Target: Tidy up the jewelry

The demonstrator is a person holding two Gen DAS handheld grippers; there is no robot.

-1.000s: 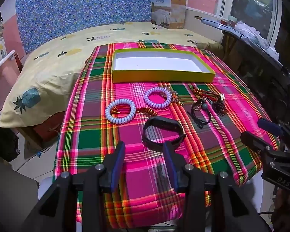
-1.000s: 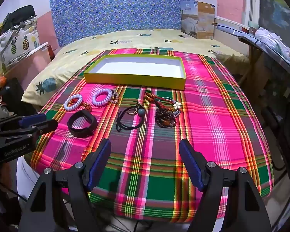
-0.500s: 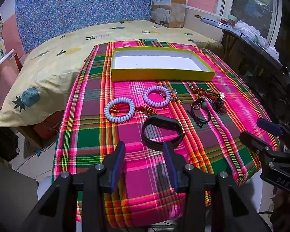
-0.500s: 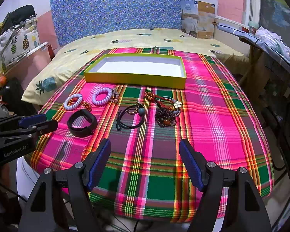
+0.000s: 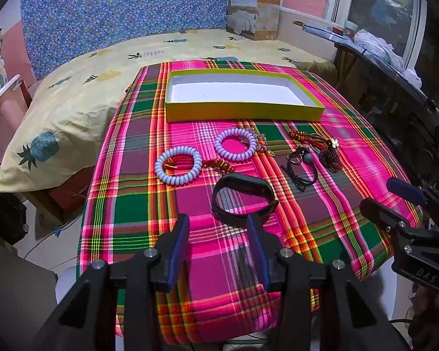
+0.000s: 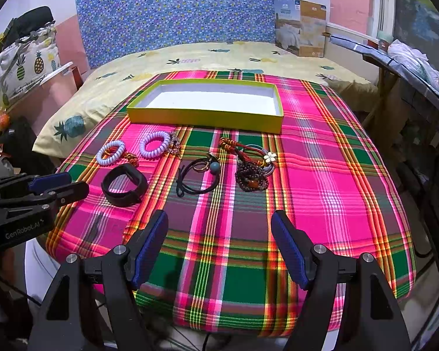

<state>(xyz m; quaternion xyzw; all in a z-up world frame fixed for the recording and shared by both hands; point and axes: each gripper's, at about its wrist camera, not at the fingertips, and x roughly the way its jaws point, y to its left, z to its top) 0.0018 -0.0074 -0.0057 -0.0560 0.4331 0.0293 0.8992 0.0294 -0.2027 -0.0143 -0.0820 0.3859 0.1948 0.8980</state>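
Observation:
A yellow-green box [image 5: 243, 111] [image 6: 205, 115] with a white inside lies open and empty at the far side of the plaid cloth. In front of it lie two pale spiral bracelets [image 5: 178, 169] [image 5: 235, 147], a black band [image 5: 243, 201] [image 6: 124, 188], black hair ties with a teal bead [image 5: 300, 166] [image 6: 199, 175] and a dark beaded bunch with red cords [image 5: 327, 153] [image 6: 251, 172]. My left gripper [image 5: 219, 228] is open and empty, just short of the black band. My right gripper [image 6: 219, 228] is open and empty, above the cloth's near part.
The plaid-covered table [image 6: 322, 193] stands against a bed with a pineapple sheet [image 5: 87, 87]. A cardboard box [image 6: 303, 27] stands at the bed's back. A dark rack with cloths [image 5: 395, 67] runs along the right. The floor drops off at the left.
The left gripper has edged slightly forward toward the black band. The right gripper has barely moved. No item has shifted.

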